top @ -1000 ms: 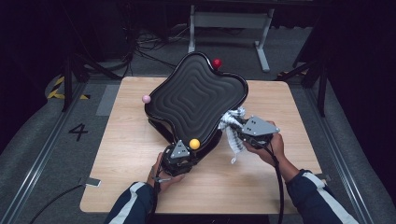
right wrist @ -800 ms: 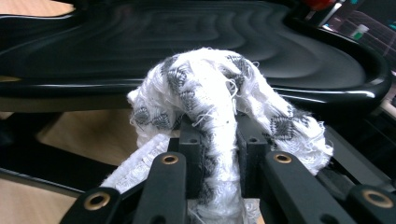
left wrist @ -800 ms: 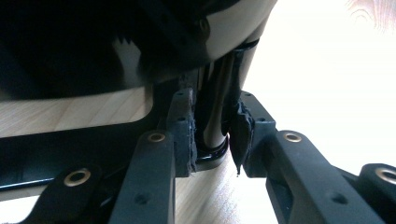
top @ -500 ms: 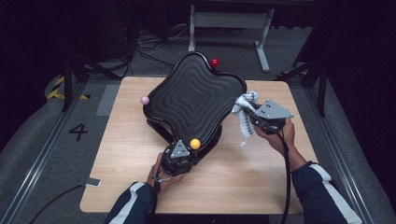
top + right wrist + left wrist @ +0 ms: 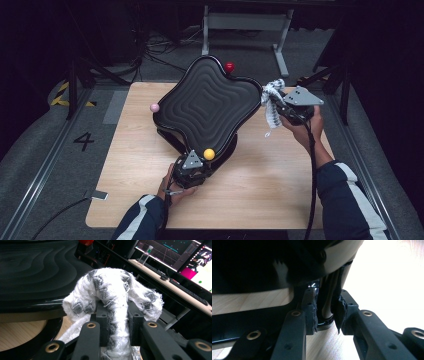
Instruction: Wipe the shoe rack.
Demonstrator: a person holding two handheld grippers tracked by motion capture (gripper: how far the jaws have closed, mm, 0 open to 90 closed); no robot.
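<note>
Wiping the black ridged pad (image 5: 205,107), which sits tilted on its stand in the middle of the tabletop (image 5: 270,175).

Left gripper (image 5: 192,167) at the near edge, just beside the yellow ball (image 5: 209,154), jaws pinching a dark strut (image 5: 327,302) of the stand under the pad. Right gripper (image 5: 278,104) raised at the right corner of the pad, jaws pressed tight on a white and grey cloth (image 5: 270,97). Loose bunch of cloth folded over the tips, just beside the rim; hard to tell whether touching or a little apart.

To do the step well:
- Keep the left grip firm and quiet, because the pad will probably rock under pressure.
- Lower the cloth onto the surface bunch first, so that fabric and not the hard tips meets the ridges.
- Follow the grooves in long strokes from the right corner toward the centre, with light and even pressure.
- Stay away from the red ball (image 5: 229,67) and the pink ball (image 5: 154,107).
- Do not loosen the right jaws; otherwise the cloth may slip out.
</note>
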